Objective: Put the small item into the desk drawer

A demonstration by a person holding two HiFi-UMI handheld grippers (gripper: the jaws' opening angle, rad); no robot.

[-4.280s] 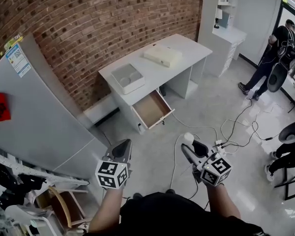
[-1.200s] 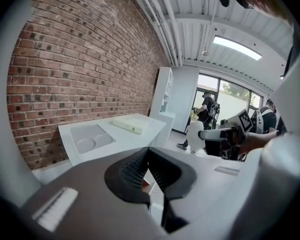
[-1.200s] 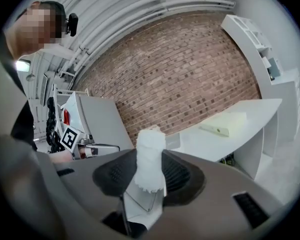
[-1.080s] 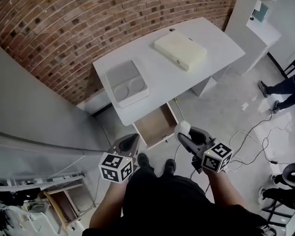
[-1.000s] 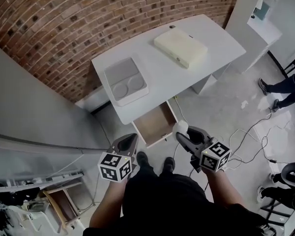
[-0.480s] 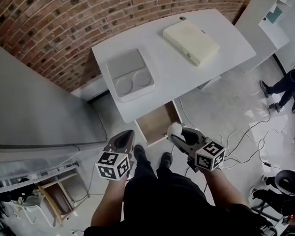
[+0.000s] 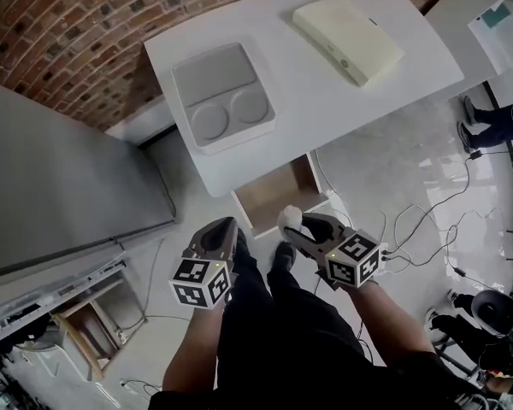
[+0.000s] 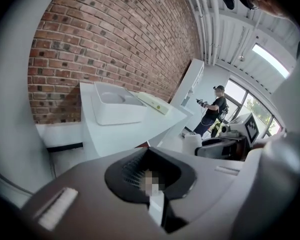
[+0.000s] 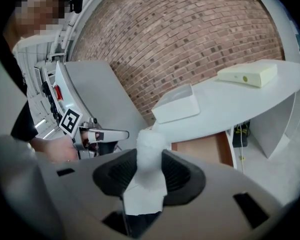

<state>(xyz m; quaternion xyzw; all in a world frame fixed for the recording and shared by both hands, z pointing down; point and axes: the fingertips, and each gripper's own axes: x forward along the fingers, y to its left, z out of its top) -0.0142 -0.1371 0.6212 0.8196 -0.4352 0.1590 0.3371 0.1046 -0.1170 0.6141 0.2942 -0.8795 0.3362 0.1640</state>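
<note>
The small item (image 7: pixel 289 219) is a white soft lump, and my right gripper (image 7: pixel 294 228) is shut on it; in the right gripper view the item (image 9: pixel 150 148) sticks up between the dark ribbed pads. It hangs just at the front edge of the open desk drawer (image 7: pixel 274 196), whose brown bottom is bare. The drawer (image 9: pixel 205 148) projects from under the white desk (image 7: pixel 325 84). To the left of the drawer front, my left gripper (image 7: pixel 221 227) is shut with nothing in it, and its pads meet in the left gripper view (image 8: pixel 150 176).
On the desk lie a grey tray with two round hollows (image 7: pixel 222 96) and a cream flat box (image 7: pixel 349 28). A grey cabinet (image 7: pixel 60 186) stands left of the desk. Cables (image 7: pixel 410 229) trail over the floor at right. A person (image 7: pixel 496 118) stands far right.
The view has closed in on the desk. My right gripper, with the white item still in it, has come up to the drawer's front edge. Both grippers' jaws look unchanged.
</note>
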